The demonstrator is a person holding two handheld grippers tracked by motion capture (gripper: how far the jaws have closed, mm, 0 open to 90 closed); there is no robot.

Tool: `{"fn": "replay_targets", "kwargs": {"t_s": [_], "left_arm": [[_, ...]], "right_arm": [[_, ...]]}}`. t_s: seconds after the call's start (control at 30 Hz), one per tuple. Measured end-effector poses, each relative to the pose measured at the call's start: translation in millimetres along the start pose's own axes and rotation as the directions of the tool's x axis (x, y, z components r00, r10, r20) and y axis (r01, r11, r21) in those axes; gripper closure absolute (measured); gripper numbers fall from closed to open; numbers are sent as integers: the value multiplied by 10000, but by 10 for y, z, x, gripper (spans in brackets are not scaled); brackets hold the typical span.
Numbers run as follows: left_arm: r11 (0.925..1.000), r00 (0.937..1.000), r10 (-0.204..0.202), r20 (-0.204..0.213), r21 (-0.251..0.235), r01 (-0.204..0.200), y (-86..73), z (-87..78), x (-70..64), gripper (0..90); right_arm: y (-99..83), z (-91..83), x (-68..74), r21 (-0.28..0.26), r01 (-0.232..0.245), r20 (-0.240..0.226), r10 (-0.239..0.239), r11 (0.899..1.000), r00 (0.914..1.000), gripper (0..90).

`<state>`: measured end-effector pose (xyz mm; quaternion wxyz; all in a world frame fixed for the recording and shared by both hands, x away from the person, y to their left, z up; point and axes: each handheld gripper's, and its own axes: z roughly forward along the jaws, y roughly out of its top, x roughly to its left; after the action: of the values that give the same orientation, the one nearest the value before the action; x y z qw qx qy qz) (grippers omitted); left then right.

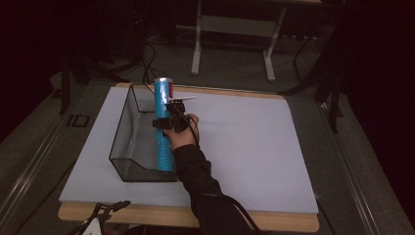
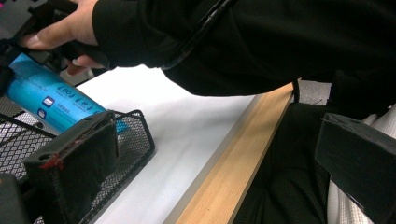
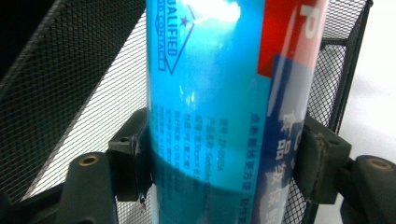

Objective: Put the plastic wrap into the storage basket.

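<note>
Gripping the blue tube (image 3: 210, 116) firmly with right tool (image 3: 224, 163), inside mesh basket (image 1: 128, 142); left tool (image 2: 215, 163) spread wide, empty, beside the desk (image 2: 229, 172) edge.

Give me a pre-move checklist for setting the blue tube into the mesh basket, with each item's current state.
1. Grip on the blue tube: ok. The right gripper has a pad pressed on each side of it.
2. Tube position: ok. It stands upright over the black mesh basket.
3. Tube bottom resting on the basket floor: cannot tell, the lower end is hidden.
4. Basket placement: ok. It sits flat on the white mat, well inside the edges.
5. Left gripper out of the way: ok. It is open, near the table's front edge, apart from the tube.
6. Cable snagging: cannot tell.
</note>
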<state>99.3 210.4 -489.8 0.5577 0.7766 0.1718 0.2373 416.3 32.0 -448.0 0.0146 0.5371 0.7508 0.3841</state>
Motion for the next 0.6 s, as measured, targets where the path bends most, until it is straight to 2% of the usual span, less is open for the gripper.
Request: {"fn": "replay_targets", "kwargs": {"t_s": [0.27,0.53,0.6], "left_arm": [[10000,10000,-14,10,-10,14,0,0,3,3],[10000,10000,-11,19,-17,11,1,-4,2,3],[10000,10000,-47,20,-59,47,0,-4,5,3]], "right_arm": [[-41,200,-60,89,-355,361,352,9993,9987,307],[-93,332,-85,221,-340,816,321,9992,9961,297],[-99,330,-72,183,-204,922,187,9996,9956,295]]}}
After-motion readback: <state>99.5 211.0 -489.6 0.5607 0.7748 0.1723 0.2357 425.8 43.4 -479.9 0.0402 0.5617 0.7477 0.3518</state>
